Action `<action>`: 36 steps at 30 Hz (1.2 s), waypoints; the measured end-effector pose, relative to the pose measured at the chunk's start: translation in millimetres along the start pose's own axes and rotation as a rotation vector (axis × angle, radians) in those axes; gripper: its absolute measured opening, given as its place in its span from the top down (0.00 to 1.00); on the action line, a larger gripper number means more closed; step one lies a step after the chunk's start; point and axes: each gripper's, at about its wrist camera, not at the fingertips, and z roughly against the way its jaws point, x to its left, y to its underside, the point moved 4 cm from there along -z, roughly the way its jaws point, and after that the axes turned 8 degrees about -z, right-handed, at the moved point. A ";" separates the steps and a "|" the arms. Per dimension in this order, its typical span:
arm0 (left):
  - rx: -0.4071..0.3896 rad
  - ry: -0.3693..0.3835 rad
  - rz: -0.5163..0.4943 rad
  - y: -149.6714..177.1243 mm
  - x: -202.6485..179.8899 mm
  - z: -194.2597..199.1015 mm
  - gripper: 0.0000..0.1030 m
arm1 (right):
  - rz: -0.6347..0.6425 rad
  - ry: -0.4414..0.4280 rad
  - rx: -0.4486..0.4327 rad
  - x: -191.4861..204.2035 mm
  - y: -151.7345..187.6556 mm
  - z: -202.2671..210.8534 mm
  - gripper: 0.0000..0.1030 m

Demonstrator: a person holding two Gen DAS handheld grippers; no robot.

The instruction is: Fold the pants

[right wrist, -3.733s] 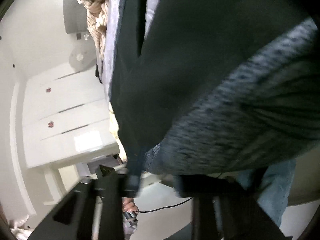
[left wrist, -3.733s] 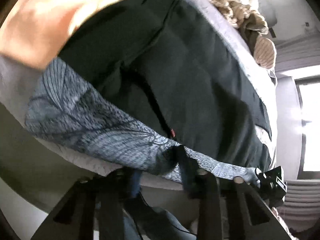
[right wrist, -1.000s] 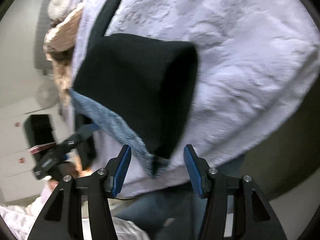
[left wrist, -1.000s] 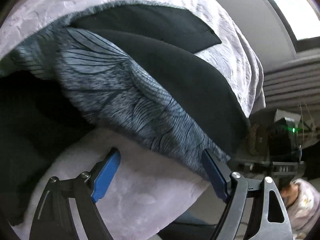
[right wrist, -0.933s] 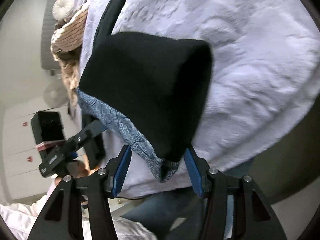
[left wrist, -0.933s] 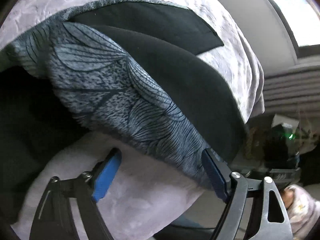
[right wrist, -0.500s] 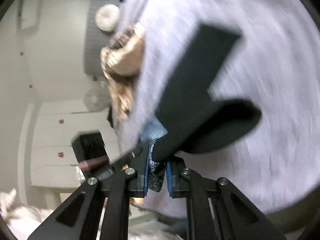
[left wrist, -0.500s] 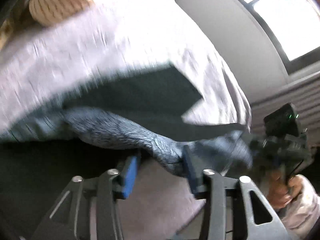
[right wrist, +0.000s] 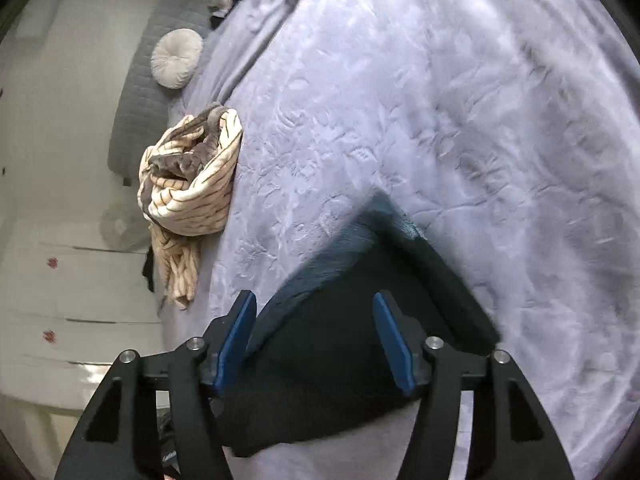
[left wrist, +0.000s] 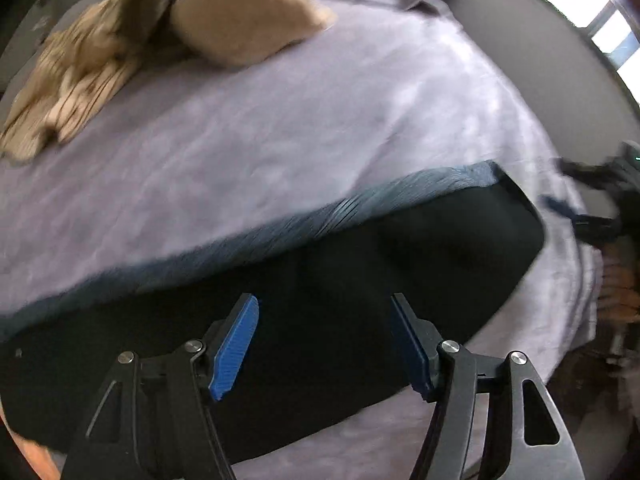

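Jaws apart and empty: in the left wrist view the left gripper [left wrist: 324,344], just reopened, points steeply down over the black pants [left wrist: 360,272], folded flat on the lilac bedspread [left wrist: 280,120]. In the right wrist view the right gripper [right wrist: 314,340], also just reopened, slants above the fold's corner; perhaps one more fold remains.

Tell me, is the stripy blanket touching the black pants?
Apart. The right wrist view shows the stripy blanket lying near the bed's edge, with a strip of bare purple bedspread between it and the black pants.
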 end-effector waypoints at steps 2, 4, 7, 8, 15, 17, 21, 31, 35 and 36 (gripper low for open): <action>0.044 -0.017 0.042 14.3 12.6 -11.3 0.34 | -0.012 0.036 -0.041 -12.4 5.8 13.6 0.37; 0.076 -0.038 0.063 23.7 22.1 -20.1 0.34 | -0.053 0.062 -0.057 -32.4 10.9 22.2 0.37; 0.096 -0.050 0.067 31.4 25.9 -26.5 0.34 | -0.110 0.112 -0.008 -59.2 21.3 8.5 0.46; 0.100 -0.051 0.064 32.3 25.7 -27.4 0.34 | -0.123 0.125 0.006 -66.0 24.7 2.0 0.56; 0.083 -0.064 0.037 29.8 23.4 -23.7 0.34 | -0.120 0.159 -0.001 -66.0 21.3 -10.4 0.99; 0.090 -0.084 0.045 29.6 30.4 -21.6 0.34 | -0.142 0.272 -0.039 -75.8 16.6 -2.4 0.99; 0.041 -0.085 0.091 19.2 53.2 -5.1 0.34 | -0.062 0.221 -0.040 -51.1 18.3 4.8 0.63; 0.049 -0.175 0.187 -17.3 98.8 -62.1 0.31 | 0.306 0.406 0.081 8.3 29.2 -111.0 0.51; 0.029 -0.193 0.201 -33.8 117.8 -66.4 0.26 | 0.271 0.451 0.005 2.0 9.4 -101.9 0.52; 0.025 -0.201 0.213 -35.6 126.0 -61.7 0.26 | 0.247 0.450 -0.007 2.3 5.8 -96.9 0.51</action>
